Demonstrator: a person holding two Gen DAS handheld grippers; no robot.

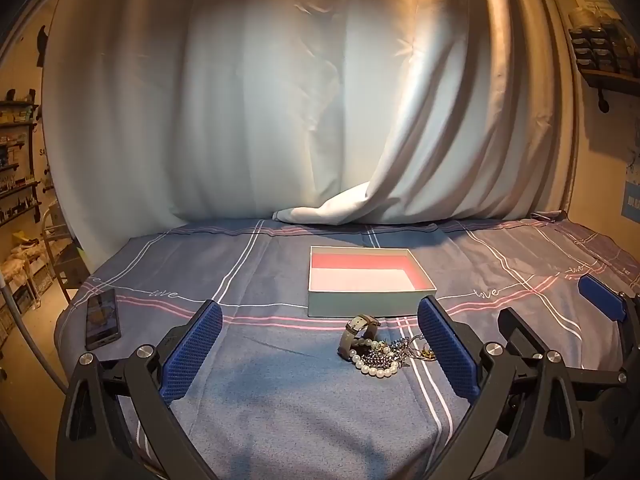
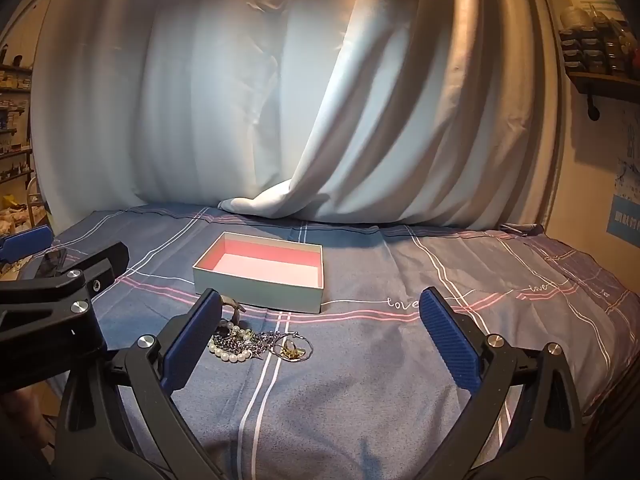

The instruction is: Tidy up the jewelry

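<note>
An open pale box (image 1: pixel 366 303) with a pink lining stands empty on the blue checked cloth (image 1: pixel 280 400). Just in front of it lies a small heap of jewelry: a grey-strapped watch (image 1: pixel 354 330), a pearl bracelet (image 1: pixel 376 368), a beaded chain (image 2: pixel 256 342) and thin hoops with a gold piece (image 2: pixel 292 347). My left gripper (image 1: pixel 320 304) hovers open, short of the heap, which lies toward its right finger. My right gripper (image 2: pixel 320 294) is open too, with the heap beside its left finger (image 2: pixel 192 340). Neither gripper holds or touches anything. Each gripper shows at the edge of the other's view.
A dark phone (image 1: pixel 102 320) lies on the cloth at the left. A white draped sheet (image 1: pixel 280 120) closes off the back, one fold (image 2: pixel 264 202) resting on the cloth behind the box. Shelves with small items hang on the walls at both sides (image 1: pixel 604 52).
</note>
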